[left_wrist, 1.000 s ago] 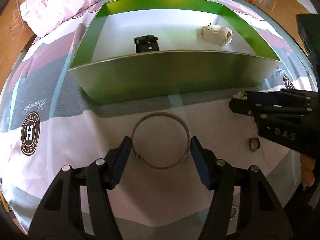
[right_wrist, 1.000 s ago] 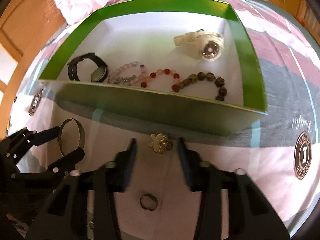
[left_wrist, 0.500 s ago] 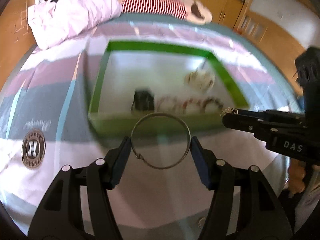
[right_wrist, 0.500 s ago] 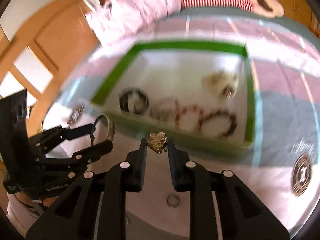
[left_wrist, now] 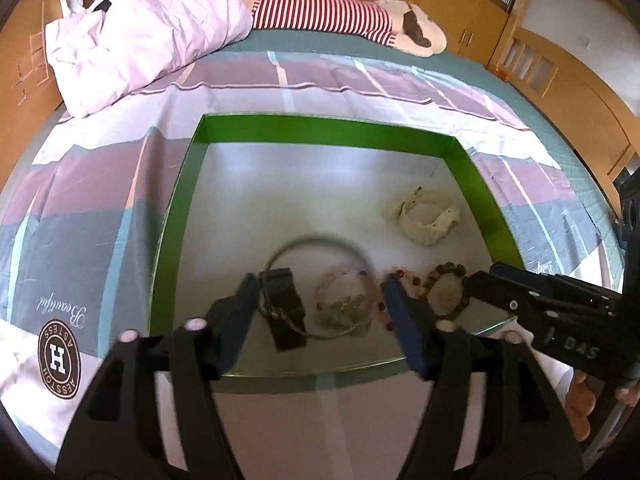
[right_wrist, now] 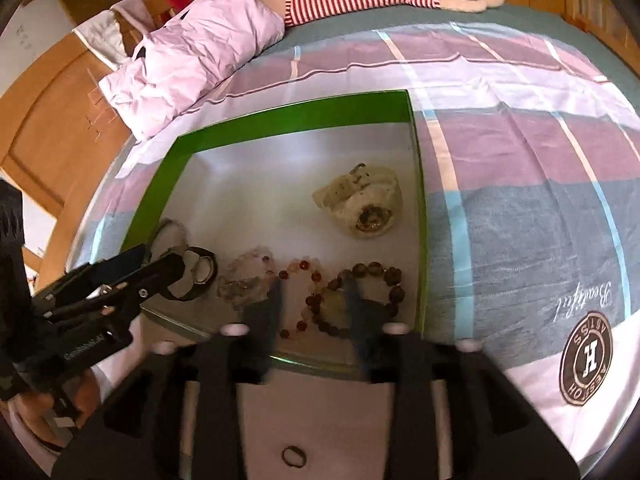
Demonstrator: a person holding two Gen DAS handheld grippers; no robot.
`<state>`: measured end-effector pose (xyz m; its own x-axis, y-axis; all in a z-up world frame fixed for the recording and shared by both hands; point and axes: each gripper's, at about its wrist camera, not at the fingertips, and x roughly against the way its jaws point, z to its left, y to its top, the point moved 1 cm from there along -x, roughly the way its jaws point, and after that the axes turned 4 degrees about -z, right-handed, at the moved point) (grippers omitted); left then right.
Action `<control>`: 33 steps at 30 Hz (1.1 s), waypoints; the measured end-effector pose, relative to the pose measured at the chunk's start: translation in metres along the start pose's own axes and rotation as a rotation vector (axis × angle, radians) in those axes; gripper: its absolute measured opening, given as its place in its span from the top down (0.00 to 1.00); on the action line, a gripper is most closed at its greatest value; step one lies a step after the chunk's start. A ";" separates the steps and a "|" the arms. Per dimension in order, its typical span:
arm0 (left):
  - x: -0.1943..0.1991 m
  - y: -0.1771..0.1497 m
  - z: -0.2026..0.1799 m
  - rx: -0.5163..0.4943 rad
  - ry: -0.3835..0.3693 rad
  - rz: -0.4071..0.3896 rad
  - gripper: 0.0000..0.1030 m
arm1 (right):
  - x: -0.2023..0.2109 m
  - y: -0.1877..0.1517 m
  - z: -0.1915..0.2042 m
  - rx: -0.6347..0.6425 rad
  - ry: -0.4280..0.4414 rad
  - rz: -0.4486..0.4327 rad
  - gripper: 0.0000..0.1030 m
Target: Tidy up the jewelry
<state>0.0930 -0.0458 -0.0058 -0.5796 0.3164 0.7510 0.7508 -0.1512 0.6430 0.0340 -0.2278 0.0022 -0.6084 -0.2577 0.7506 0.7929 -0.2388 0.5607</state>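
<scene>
My left gripper [left_wrist: 316,300] is opening over the green box [left_wrist: 320,130]; the metal bangle [left_wrist: 320,280] shows blurred between the pads, apparently released above the black watch [left_wrist: 284,308] and pale bead bracelet [left_wrist: 344,300]. My right gripper [right_wrist: 314,300] is also opening, over the red bead bracelet [right_wrist: 300,296] and dark bead bracelet [right_wrist: 368,296]; I cannot tell whether the brooch is clear of the pads. Procedure: hold both wrists steady until each piece settles, then withdraw straight up, clear of the near wall. A small ring [right_wrist: 294,457] remains on the bedspread [right_wrist: 520,160] before the box. A cream watch [right_wrist: 360,204] lies farther in.
</scene>
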 end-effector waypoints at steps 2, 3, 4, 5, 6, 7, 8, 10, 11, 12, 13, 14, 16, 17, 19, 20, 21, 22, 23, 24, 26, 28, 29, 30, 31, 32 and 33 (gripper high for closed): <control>0.008 0.001 -0.001 -0.002 -0.009 -0.025 0.24 | 0.009 -0.001 0.001 0.001 0.025 -0.006 0.54; 0.013 0.002 -0.002 -0.007 -0.016 -0.030 0.24 | 0.012 -0.001 0.003 0.003 0.036 -0.008 0.54; 0.016 0.001 -0.002 -0.011 -0.020 -0.031 0.24 | 0.018 -0.003 0.004 0.005 0.053 -0.010 0.54; 0.022 -0.002 -0.002 -0.014 -0.025 -0.025 0.24 | 0.024 -0.006 0.007 0.014 0.076 -0.005 0.54; 0.026 -0.006 -0.002 -0.015 -0.032 -0.014 0.24 | 0.027 -0.009 0.009 0.022 0.090 0.000 0.54; 0.031 -0.013 -0.002 -0.018 -0.042 0.005 0.24 | 0.031 -0.014 0.012 0.041 0.105 0.013 0.54; 0.033 -0.019 -0.001 -0.026 -0.049 0.024 0.24 | 0.033 -0.023 0.016 0.073 0.107 0.042 0.54; 0.036 -0.041 -0.003 -0.062 -0.051 0.090 0.24 | 0.025 -0.043 0.022 0.150 0.062 0.118 0.55; 0.037 -0.051 -0.003 -0.071 -0.053 0.107 0.24 | 0.020 -0.051 0.022 0.181 0.036 0.151 0.57; 0.038 -0.067 -0.006 -0.087 -0.070 0.141 0.24 | 0.013 -0.061 0.024 0.218 0.005 0.191 0.63; 0.039 -0.078 -0.007 -0.100 -0.082 0.165 0.24 | 0.005 -0.074 0.027 0.268 -0.025 0.236 0.65; 0.041 -0.096 -0.011 -0.120 -0.095 0.198 0.24 | 0.001 -0.081 0.030 0.300 -0.038 0.258 0.66; 0.051 -0.121 -0.021 -0.152 -0.126 0.227 0.24 | -0.005 -0.095 0.037 0.365 -0.050 0.295 0.66; 0.055 -0.129 -0.026 -0.166 -0.144 0.230 0.24 | -0.006 -0.098 0.039 0.379 -0.048 0.301 0.66; 0.067 -0.144 -0.038 -0.206 -0.180 0.217 0.24 | -0.007 -0.101 0.044 0.399 -0.040 0.308 0.66; 0.072 -0.153 -0.047 -0.230 -0.203 0.213 0.24 | -0.008 -0.102 0.047 0.408 -0.037 0.313 0.66; 0.074 -0.159 -0.054 -0.254 -0.216 0.212 0.24 | -0.009 -0.103 0.048 0.413 -0.040 0.317 0.66; 0.074 -0.166 -0.061 -0.285 -0.216 0.212 0.24 | -0.010 -0.103 0.049 0.417 -0.045 0.321 0.66; 0.072 -0.171 -0.066 -0.314 -0.203 0.217 0.25 | -0.012 -0.104 0.049 0.420 -0.053 0.328 0.66; 0.069 -0.175 -0.069 -0.334 -0.191 0.227 0.30 | -0.015 -0.104 0.050 0.423 -0.060 0.336 0.66; 0.058 -0.180 -0.071 -0.354 -0.171 0.258 0.42 | -0.017 -0.106 0.050 0.426 -0.069 0.344 0.66; 0.046 -0.183 -0.068 -0.351 -0.136 0.288 0.58 | -0.018 -0.107 0.048 0.426 -0.074 0.347 0.66; 0.045 -0.184 -0.067 -0.349 -0.134 0.282 0.59 | -0.018 -0.107 0.046 0.424 -0.072 0.347 0.66; 0.045 -0.182 -0.067 -0.350 -0.133 0.271 0.64 | -0.018 -0.106 0.046 0.421 -0.072 0.347 0.66; 0.046 -0.181 -0.067 -0.353 -0.129 0.266 0.71 | -0.018 -0.104 0.045 0.418 -0.073 0.347 0.66; 0.044 -0.180 -0.066 -0.357 -0.122 0.263 0.74 | -0.018 -0.103 0.043 0.413 -0.076 0.347 0.66; 0.043 -0.180 -0.065 -0.358 -0.114 0.263 0.78 | -0.018 -0.102 0.042 0.411 -0.078 0.346 0.66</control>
<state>-0.0877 -0.0656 -0.0799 -0.3300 0.3219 0.8874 0.6993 -0.5481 0.4589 -0.0348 -0.1595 -0.0541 -0.3175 -0.1822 0.9306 0.9042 0.2374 0.3550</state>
